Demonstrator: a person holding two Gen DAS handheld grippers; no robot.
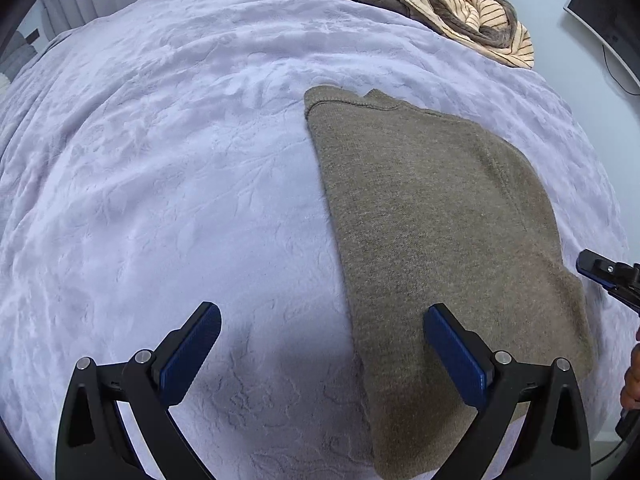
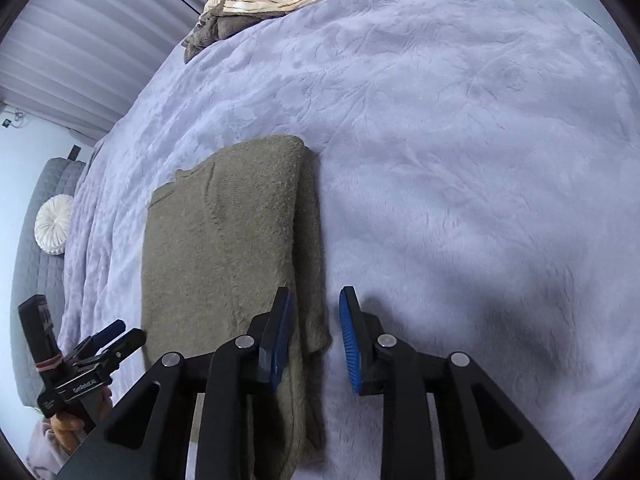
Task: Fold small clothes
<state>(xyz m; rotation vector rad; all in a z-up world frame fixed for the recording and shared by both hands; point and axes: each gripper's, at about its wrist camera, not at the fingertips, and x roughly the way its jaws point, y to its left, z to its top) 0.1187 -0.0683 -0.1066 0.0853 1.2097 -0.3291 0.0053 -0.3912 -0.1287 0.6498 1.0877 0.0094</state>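
Both my tools hang free, left tool (image 1: 322, 354) spread wide, right tool (image 2: 316, 340) narrowly parted, over the folded sweater (image 1: 432, 216) mid-bed (image 1: 160, 160); snagging its right edge could undo the fold.

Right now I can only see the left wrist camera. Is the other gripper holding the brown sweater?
Observer: No. The right gripper is slightly open over the brown sweater's right edge, pinching nothing.
Operator: Is that edge just one layer?
Observer: Two layers show there, the top one folded over.
Operator: Anything else over there?
Observer: A round white cushion, lying on something grey and quilted.
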